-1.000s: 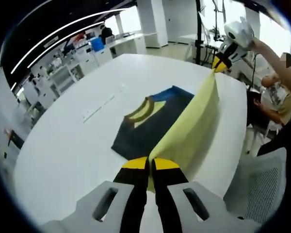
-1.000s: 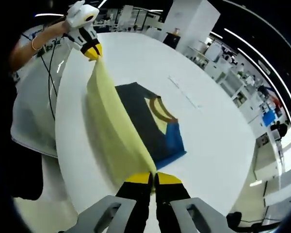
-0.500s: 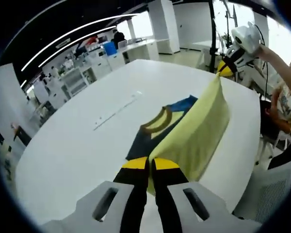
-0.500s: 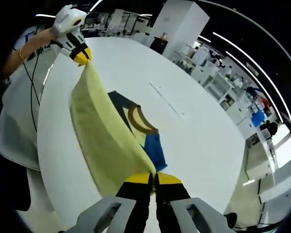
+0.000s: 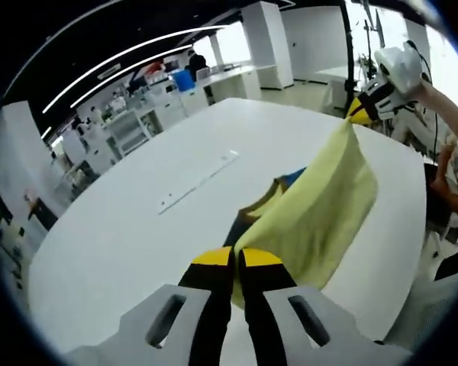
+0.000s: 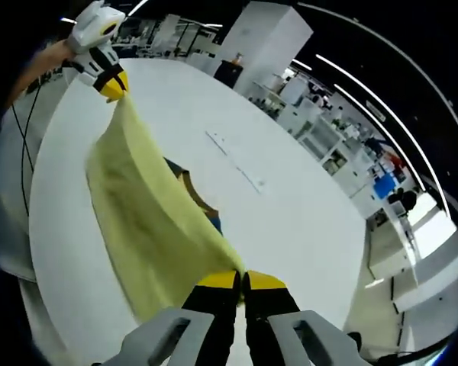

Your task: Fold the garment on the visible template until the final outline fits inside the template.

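Between both grippers point(image 5: 235, 258) point(image 6: 242, 280) — garment point(image 5: 318, 206), seemingly lifted taut

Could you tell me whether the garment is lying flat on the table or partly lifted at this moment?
Partly lifted: both grippers, left and right, hold the garment's yellow side stretched above the table.

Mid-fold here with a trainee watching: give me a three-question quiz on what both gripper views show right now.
1. True or false: the left gripper is shut on the yellow cloth half of the garment.
2. Which colour shows at the garment's neckline?
A. red
B. olive-yellow
C. white
3. Fill in: the garment lies on a ___ round table.

Key:
1. True; the right gripper is also shut on it.
2. B, the olive-yellow collar band.
3. White.
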Demonstrator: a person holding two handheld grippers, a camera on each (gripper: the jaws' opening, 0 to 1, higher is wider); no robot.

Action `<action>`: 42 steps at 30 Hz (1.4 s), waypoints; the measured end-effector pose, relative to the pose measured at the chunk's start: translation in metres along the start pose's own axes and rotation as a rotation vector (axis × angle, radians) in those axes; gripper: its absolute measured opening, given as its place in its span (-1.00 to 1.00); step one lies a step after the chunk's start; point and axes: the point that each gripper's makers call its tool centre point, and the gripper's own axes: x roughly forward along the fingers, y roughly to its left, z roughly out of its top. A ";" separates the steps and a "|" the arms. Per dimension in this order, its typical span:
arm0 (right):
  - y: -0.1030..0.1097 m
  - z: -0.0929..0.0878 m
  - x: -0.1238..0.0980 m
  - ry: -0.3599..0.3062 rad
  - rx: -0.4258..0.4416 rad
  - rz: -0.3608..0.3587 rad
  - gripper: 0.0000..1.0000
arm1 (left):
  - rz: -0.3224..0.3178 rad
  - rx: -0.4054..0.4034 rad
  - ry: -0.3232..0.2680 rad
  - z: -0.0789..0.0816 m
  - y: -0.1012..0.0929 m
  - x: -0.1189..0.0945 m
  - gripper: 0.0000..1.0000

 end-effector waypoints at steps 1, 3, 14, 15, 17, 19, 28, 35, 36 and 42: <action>0.000 0.000 0.003 -0.002 -0.001 -0.001 -1.00 | 0.001 -0.004 0.002 -0.001 0.001 0.002 -0.99; -0.002 -0.001 0.011 0.002 -0.002 -0.006 -1.00 | -0.007 -0.022 0.004 -0.003 0.002 0.007 -0.99; -0.006 -0.012 0.052 0.049 0.002 0.006 -1.00 | -0.020 -0.072 0.017 -0.011 0.015 0.047 -0.99; -0.006 -0.014 0.057 0.054 0.011 0.012 -1.00 | -0.029 -0.078 0.029 -0.014 0.015 0.051 -0.98; -0.002 -0.018 0.066 0.066 0.028 0.036 -1.00 | -0.044 -0.085 0.053 -0.022 0.017 0.061 -0.98; -0.002 -0.020 0.072 0.070 0.031 0.039 -1.00 | -0.048 -0.087 0.054 -0.026 0.019 0.068 -0.98; 0.003 -0.034 0.105 0.107 0.052 0.093 -1.00 | -0.085 -0.118 0.089 -0.047 0.026 0.104 -0.98; 0.010 -0.047 0.123 0.145 0.052 0.142 -1.00 | -0.115 -0.129 0.121 -0.061 0.025 0.123 -0.98; 0.011 -0.048 0.124 0.146 0.054 0.144 -1.00 | -0.127 -0.106 0.130 -0.064 0.024 0.126 -0.98; 0.013 -0.054 0.135 0.156 0.098 0.173 -1.00 | -0.142 -0.116 0.148 -0.075 0.023 0.137 -0.98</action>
